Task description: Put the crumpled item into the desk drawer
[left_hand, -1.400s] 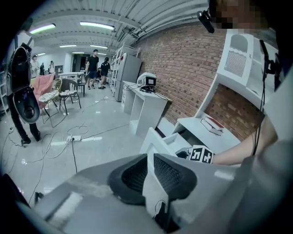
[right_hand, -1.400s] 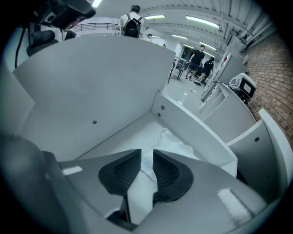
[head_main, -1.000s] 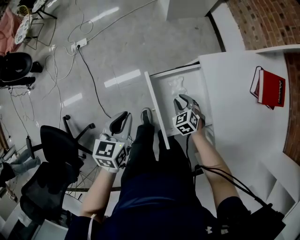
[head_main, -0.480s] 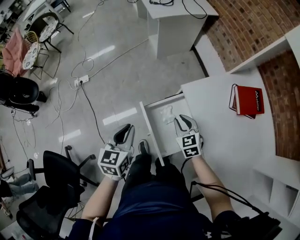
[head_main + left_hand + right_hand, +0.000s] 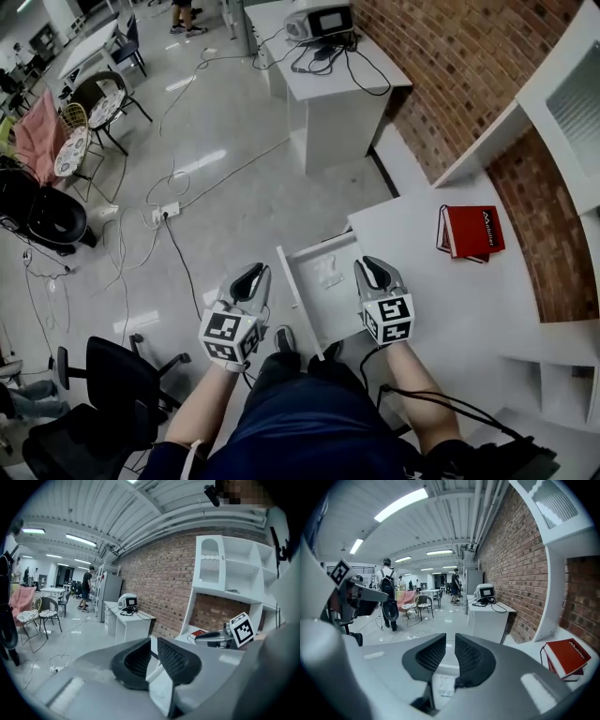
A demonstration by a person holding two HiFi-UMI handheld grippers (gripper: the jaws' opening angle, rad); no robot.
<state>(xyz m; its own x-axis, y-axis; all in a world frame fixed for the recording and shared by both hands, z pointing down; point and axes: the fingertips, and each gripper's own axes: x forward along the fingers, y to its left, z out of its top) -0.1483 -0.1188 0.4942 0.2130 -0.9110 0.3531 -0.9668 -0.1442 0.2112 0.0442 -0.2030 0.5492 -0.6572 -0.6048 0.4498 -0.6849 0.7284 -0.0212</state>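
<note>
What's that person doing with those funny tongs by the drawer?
A person holds tongs in each hand at an open desk drawer. The crumpled white item already lies inside it. The left tongs hang beside the drawer front and the right tongs at its other side, both empty. The right tongs have just been closing a little. A red book lies on the desk.

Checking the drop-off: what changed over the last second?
The right gripper rose out of the drawer, its jaws just closing partway on nothing; the left gripper rose too. The crumpled item stays in the open drawer, the red book on the desk.
</note>
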